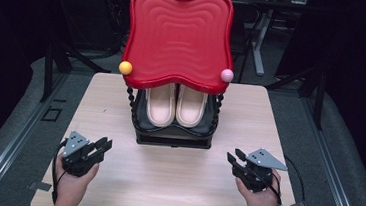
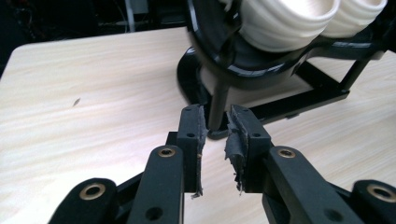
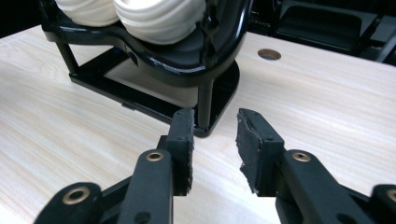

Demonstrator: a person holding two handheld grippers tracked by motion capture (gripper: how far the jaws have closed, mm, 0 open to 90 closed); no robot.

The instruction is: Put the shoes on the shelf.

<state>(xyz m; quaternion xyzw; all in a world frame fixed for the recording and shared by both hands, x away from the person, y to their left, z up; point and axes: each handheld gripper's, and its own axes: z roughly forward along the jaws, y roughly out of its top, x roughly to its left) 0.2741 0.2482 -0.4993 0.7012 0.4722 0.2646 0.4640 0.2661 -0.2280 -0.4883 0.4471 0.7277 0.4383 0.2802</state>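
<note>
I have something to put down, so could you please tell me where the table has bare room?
The table is bare left and right of the black rack, and along the front between the left claw and right claw. The centre back is crowded: the rack holds slippers under a red tray.

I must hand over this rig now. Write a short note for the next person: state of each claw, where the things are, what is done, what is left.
Left claw: open, nothing between its jaws, over the table's near left, apart from the rack.
Right claw: open, empty, near right.
Black two-tier rack with red wavy plastic top tray: middle of the pale wooden table.
Pair of cream ribbed slippers: side by side on the black lower shelf.
Done: slippers sit on the shelf, both claws free.
Left: cannot tell from this; probably check the slippers' alignment.
</note>
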